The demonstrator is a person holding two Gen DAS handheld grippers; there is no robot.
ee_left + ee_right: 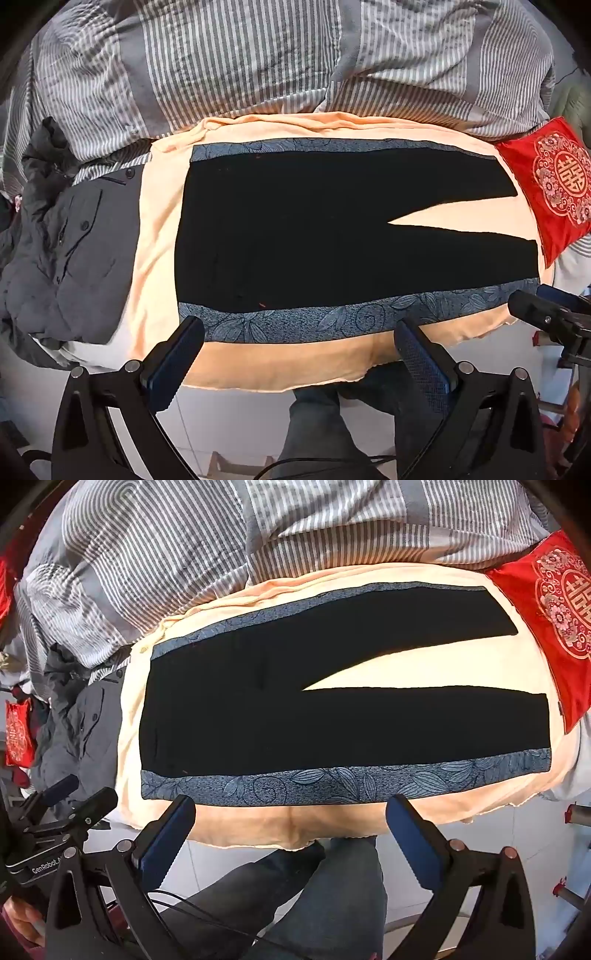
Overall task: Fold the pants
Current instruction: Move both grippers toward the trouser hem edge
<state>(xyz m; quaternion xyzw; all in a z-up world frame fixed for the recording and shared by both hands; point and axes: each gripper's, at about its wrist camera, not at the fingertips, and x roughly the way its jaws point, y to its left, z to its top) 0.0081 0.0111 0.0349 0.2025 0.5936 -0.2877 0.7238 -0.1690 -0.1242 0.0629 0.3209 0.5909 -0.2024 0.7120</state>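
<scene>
Item one: black pants [295, 229], laid flat and unfolded on my bed, waistband to the left, two legs running right with a narrow wedge of peach sheet [461, 218] between them. Beneath them lies a blue leaf-patterned cloth [332, 317], its borders showing along the near and far sides.

Item two: my left gripper [299, 347], jaws wide apart, nothing between them, hovering over the near bed edge. My right gripper [291, 823], the same: jaws spread, empty, clear of the pants.

Surroundings: striped grey duvet [240, 62] behind, red embroidered cushion [554, 184] at the leg ends, grey jacket [74, 251] beside the waistband.
</scene>
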